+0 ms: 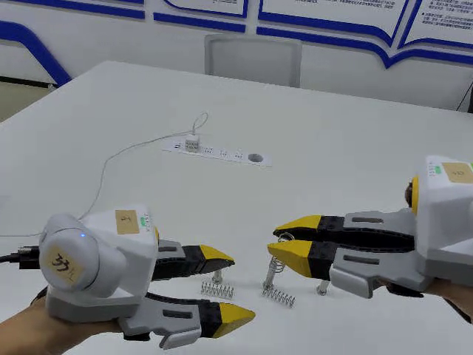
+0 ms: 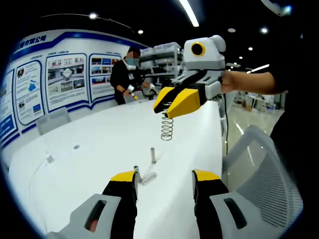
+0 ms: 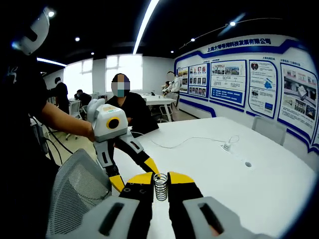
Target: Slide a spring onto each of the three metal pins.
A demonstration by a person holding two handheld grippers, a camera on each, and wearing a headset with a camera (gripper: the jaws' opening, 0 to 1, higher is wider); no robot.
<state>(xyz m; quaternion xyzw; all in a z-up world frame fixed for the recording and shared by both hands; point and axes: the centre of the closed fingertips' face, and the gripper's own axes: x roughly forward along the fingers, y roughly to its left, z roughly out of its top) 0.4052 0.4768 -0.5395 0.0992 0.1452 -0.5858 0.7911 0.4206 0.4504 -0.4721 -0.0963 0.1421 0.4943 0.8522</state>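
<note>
Spring (image 3: pixel 160 186) clenched by right hand-held gripper (image 1: pixel 275 240); left hand-held gripper (image 1: pixel 242 287) released; wide table (image 1: pixel 332 148) beyond.

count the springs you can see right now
3. One spring hangs clamped in the right claw. Two loose springs lie on the table: one near the left claw, one below the right claw. None looks hidden.

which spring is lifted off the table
The spring pinched in the right hand-held gripper, hanging upright above the table. The other two springs lie flat on the table near the pins.
</note>
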